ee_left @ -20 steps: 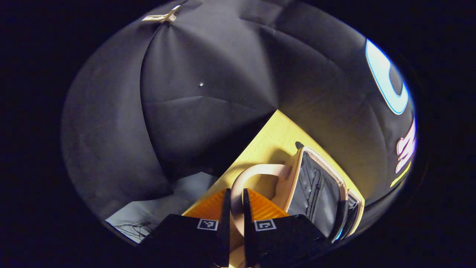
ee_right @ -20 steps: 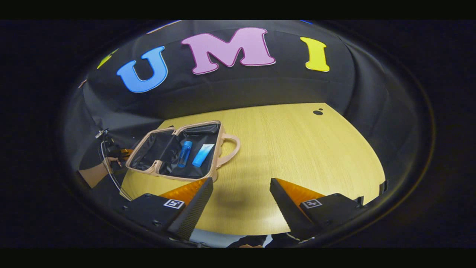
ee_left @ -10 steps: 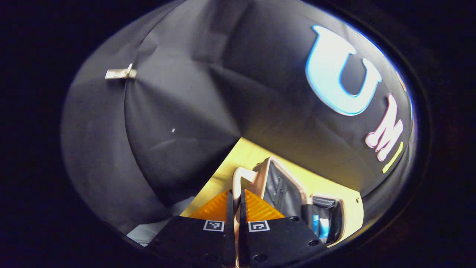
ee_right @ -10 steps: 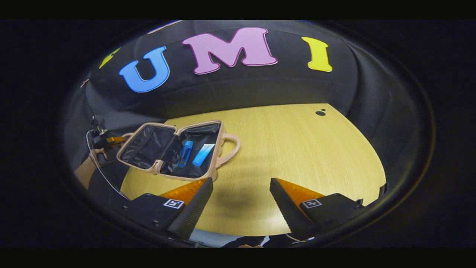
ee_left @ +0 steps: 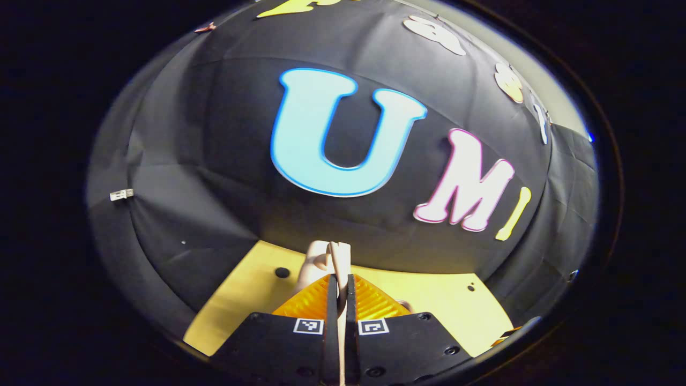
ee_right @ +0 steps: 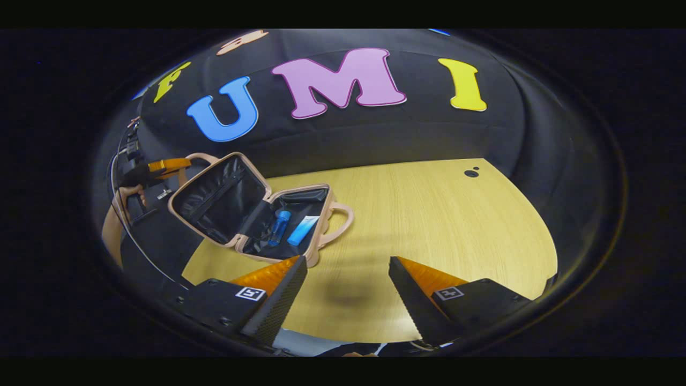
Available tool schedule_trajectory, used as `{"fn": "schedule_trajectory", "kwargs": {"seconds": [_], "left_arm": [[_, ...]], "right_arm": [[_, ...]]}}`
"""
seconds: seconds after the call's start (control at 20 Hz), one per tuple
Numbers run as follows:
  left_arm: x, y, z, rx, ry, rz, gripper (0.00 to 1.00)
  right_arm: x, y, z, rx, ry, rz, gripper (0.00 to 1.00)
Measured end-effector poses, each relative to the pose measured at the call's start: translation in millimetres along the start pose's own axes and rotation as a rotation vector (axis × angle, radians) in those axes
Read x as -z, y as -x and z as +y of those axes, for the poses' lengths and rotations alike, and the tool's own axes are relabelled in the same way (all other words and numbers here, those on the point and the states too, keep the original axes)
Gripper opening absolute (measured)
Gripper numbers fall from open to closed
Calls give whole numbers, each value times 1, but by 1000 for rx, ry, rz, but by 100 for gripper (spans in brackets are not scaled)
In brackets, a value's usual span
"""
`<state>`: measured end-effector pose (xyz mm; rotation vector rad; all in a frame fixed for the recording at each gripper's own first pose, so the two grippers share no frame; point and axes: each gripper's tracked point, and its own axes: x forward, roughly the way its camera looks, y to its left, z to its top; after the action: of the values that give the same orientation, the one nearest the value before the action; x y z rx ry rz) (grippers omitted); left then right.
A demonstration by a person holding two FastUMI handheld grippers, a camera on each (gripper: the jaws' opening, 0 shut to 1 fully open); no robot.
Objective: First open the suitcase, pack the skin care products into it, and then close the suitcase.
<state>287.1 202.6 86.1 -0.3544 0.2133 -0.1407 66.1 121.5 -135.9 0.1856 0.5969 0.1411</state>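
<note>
two products packed: a blue bottle [ee_right: 280, 227] and a light blue tube [ee_right: 303, 230] lie side by side in the base half of the suitcase [ee_right: 257, 206], which sits on the desk [ee_right: 429, 225] at its left part in the right gripper view.
lid change: over the last second the lid [ee_right: 217, 198] has swung from lying nearly flat on the desk to standing tilted up over the base, roughly halfway through its arc.
lid handle: the pink handle [ee_left: 327, 260] on the lid's edge has been carried upward with it; in the left gripper view it now stands right ahead of the fingertips against the booth wall.
left claw: its fingers are pressed together on that lid handle [ee_left: 338, 289], and the same claw shows far off in the right gripper view [ee_right: 161, 166], held by a hand [ee_right: 126, 195] at the lid's upper edge.
right claw: fingers wide apart [ee_right: 347, 279], holding nothing, hovering over bare desk near the front of the case.
base handle: the second handle [ee_right: 340, 222] rests on the desk on the case's right side, untouched.
meaning for the task: opening and packing look done; this reads as the closing step, under way but not finished.
what is left: by my judgement the lid must come down onto the base and meet its rim evenly; whether a zip needs running i cannot tell.
</note>
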Motion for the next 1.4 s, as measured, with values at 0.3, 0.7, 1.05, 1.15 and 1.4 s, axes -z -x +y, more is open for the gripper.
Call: {"fn": "schedule_trajectory", "kwargs": {"seconds": [0.3, 0.7, 1.05, 1.15, 1.4], "left_arm": [[74, -43, -148, 92, 36, 83, 9], [251, -111, -224, 76, 44, 369, 10], [276, -107, -241, -8, -104, 408, 29], [254, -88, -258, 40, -110, 332, 28], [193, 13, -275, 98, -233, 111, 97]], "right_arm": [[-14, -5, -39, -29, -84, 31, 98], [-60, 3, -88, -70, 87, -62, 98], [-88, 18, -100, -35, 121, -208, 100], [-87, 24, -97, -7, 101, -229, 98], [-72, 58, -86, 83, 60, -289, 98]]}}
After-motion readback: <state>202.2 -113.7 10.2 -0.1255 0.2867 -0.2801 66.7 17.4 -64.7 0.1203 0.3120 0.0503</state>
